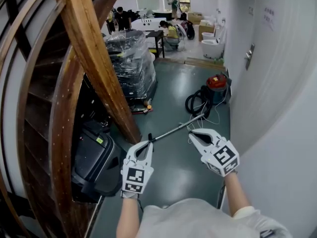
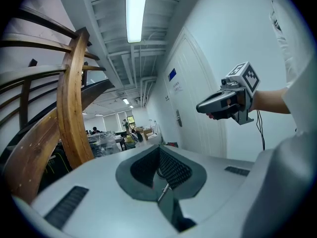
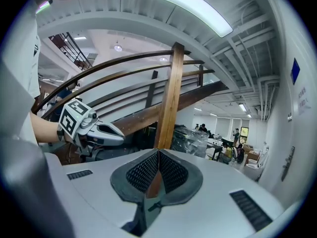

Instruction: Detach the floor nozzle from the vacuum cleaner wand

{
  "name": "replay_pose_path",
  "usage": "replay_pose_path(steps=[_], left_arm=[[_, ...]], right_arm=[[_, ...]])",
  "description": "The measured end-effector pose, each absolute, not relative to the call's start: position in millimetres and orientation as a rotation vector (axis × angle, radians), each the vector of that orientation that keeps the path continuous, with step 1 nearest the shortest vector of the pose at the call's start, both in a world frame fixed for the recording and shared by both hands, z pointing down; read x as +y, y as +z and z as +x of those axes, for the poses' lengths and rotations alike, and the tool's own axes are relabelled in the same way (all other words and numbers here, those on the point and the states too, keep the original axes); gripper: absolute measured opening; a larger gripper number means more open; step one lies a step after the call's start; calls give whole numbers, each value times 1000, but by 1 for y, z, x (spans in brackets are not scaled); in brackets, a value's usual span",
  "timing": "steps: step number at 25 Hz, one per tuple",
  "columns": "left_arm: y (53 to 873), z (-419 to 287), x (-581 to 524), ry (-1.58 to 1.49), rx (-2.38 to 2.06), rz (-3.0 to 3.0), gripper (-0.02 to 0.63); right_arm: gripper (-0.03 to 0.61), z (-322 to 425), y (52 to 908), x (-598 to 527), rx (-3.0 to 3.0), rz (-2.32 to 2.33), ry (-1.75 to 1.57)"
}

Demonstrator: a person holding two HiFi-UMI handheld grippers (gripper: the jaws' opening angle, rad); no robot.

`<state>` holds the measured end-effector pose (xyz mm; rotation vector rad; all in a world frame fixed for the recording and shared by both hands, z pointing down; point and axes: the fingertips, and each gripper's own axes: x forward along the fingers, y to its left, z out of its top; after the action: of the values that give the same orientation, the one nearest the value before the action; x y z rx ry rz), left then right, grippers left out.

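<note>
Both tongs are pressed together and pinch nothing. The left gripper (image 1: 143, 148) sits in the lower middle of the head view. In its own view its two dark pads (image 2: 173, 170), with a fine net-like pattern, meet in one line. The right gripper (image 1: 194, 134) is just right of it, and its ribbed pads (image 3: 171, 172) are also closed on each other. Both shells are of smooth white plastic, and each one carries a cube with black square markers.

Just above the two tips, the vacuum wand (image 1: 174, 130) lies on the floor. It is a thin, shiny metal tube that goes slantwise toward the upper right. At its lower-left end there is a small dark end piece (image 1: 149, 137), perhaps the floor nozzle, but the left tip covers too much of it to be sure. The upper end meets a black ribbed hose (image 1: 194, 103) lying in a coil beside a round vacuum body (image 1: 217, 83) with a red top.

The floor (image 1: 173, 83) is glossy grey-green. Thick curved beams of brown wood (image 1: 94, 58) fill the left side, and behind them stands a stack wrapped in clear film (image 1: 131, 63). A plain white wall (image 1: 277, 108) closes the right side
</note>
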<state>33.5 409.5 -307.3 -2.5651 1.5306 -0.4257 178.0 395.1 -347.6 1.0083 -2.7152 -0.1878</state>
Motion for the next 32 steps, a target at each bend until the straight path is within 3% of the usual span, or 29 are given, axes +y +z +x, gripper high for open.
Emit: replay_pose_path(steps=[32], left_arm=[[-285,97,406,-465,1601,-2579,0]], right_arm=[[29,234,-327,386,-2730,905,-192]])
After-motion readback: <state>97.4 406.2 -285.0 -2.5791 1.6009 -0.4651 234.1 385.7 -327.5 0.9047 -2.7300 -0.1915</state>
